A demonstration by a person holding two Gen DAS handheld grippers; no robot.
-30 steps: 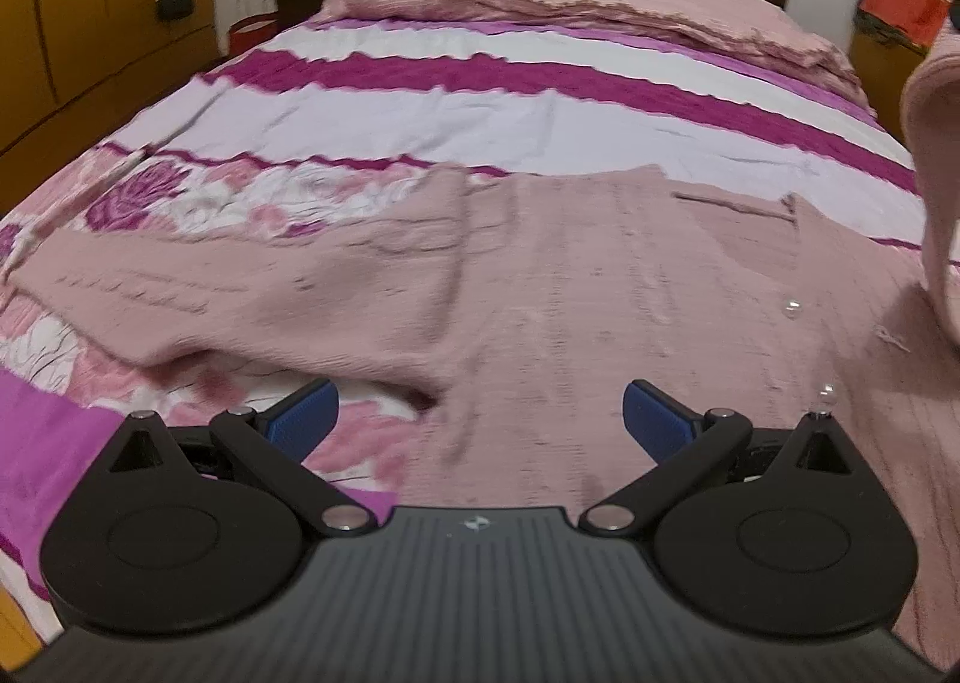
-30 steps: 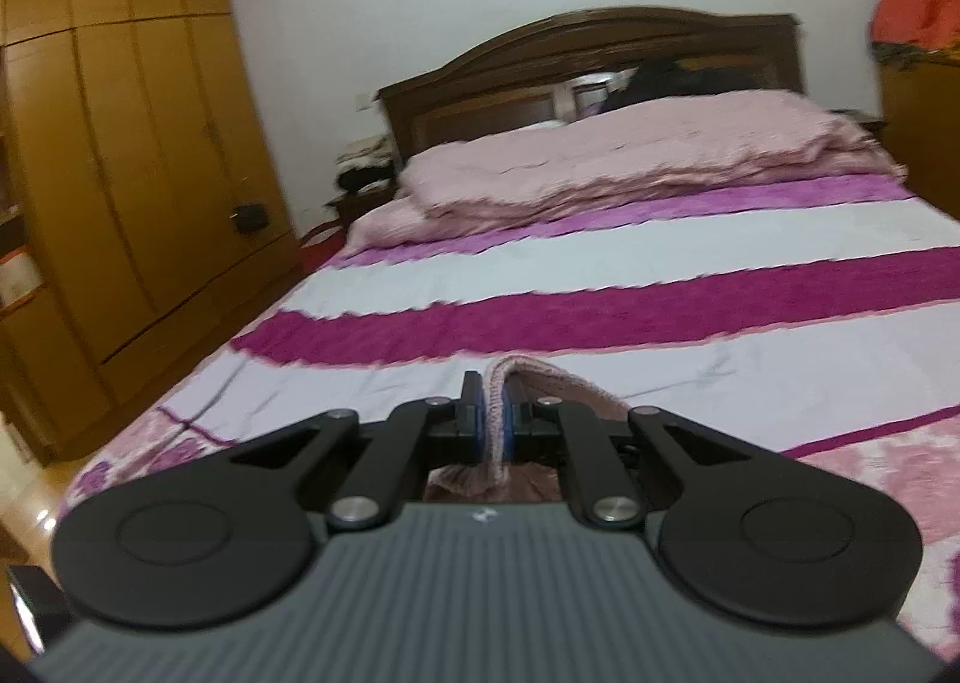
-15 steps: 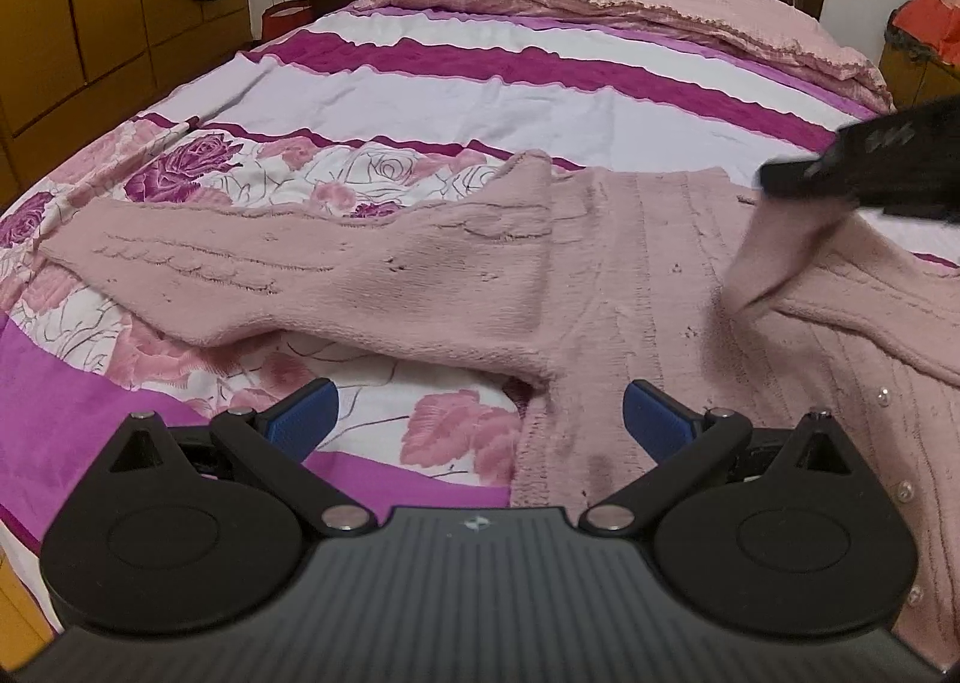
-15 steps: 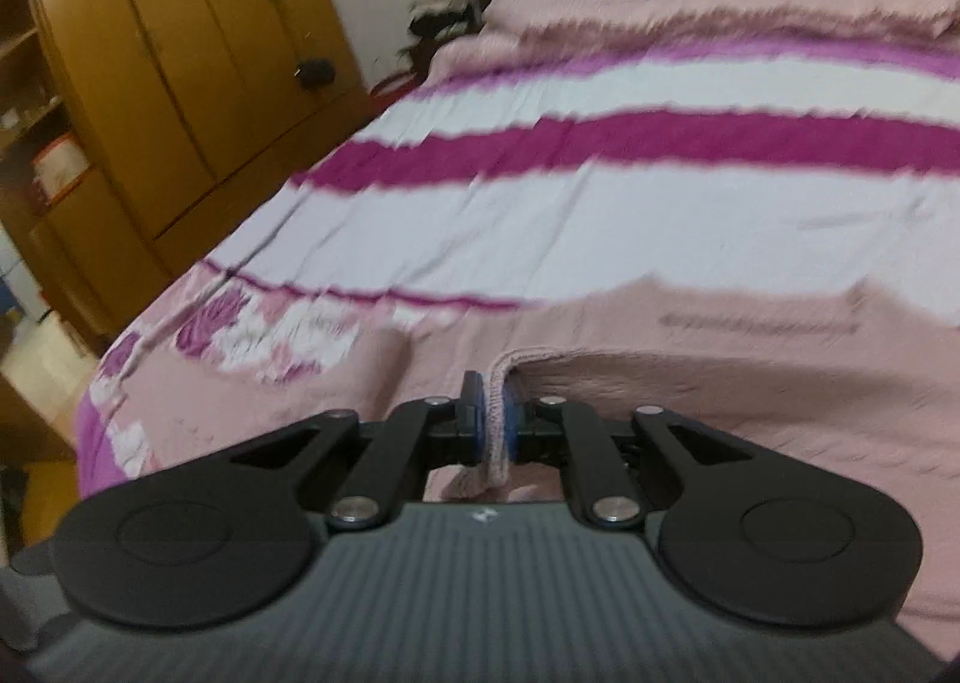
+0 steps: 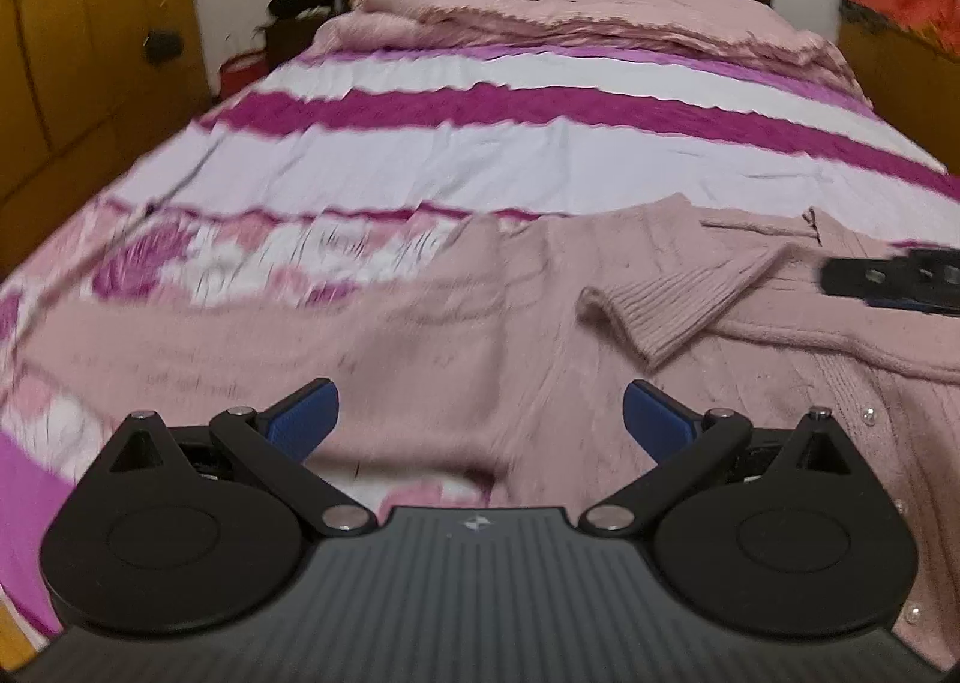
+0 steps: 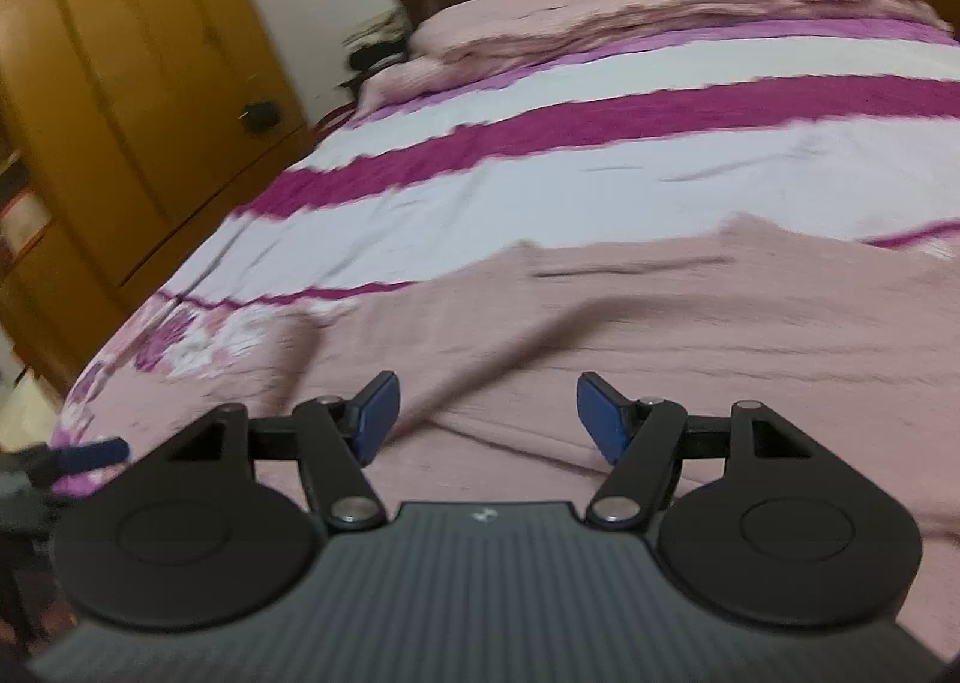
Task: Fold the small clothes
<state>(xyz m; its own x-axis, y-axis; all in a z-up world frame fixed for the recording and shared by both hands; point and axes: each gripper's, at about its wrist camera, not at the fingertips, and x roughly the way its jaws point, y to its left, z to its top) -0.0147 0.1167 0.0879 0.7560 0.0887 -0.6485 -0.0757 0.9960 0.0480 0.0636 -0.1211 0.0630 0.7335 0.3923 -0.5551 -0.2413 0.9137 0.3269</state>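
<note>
The pink cardigan (image 5: 480, 323) lies spread on the bed (image 5: 480, 155), on its near part over the flowered and striped cover. One sleeve (image 5: 678, 299) is folded across the body of the cardigan, with its ribbed cuff on top. The left gripper (image 5: 477, 422) is above the near edge of the cardigan with its jaws wide apart and holding nothing. The right gripper (image 6: 486, 413) is also released, over the pink knit, empty.
</note>
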